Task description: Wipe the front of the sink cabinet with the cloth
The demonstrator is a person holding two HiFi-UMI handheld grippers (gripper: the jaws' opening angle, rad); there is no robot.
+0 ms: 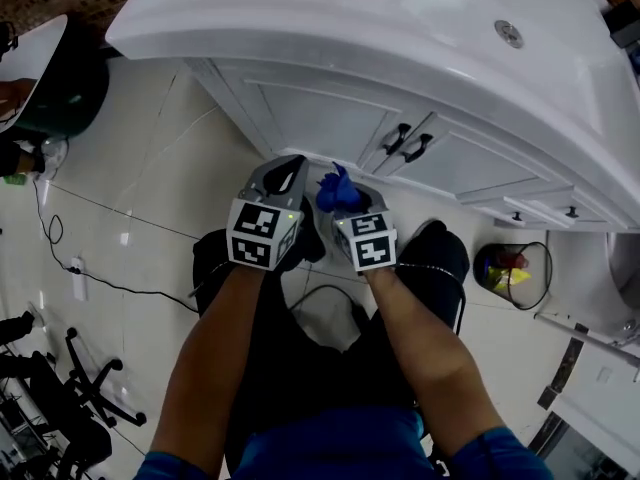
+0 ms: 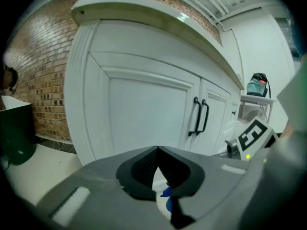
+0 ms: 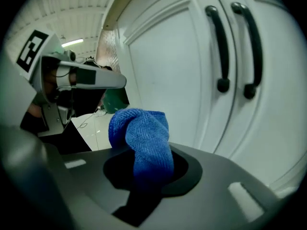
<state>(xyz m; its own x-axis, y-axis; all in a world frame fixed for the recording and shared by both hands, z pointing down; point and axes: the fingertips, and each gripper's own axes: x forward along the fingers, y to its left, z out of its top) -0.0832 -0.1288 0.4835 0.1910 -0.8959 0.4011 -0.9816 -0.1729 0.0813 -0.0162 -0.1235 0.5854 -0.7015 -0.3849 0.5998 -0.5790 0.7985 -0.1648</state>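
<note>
Your right gripper [image 3: 144, 171] has its jaws clamped on the cloth [image 3: 141, 135], a blue wad that bulges above them and hides the pads. It sits close to the cabinet [image 1: 320, 118] door, beside the 2 black handles [image 3: 235, 47]; whether it touches, no view shows. Your left gripper [image 2: 157, 150] has its jaws together at the tips, nothing between. A blue speck [image 2: 166, 192] in the gap lower down is too small to name. From your head, the sink [image 1: 400, 28] overhang hides the door tops
</note>
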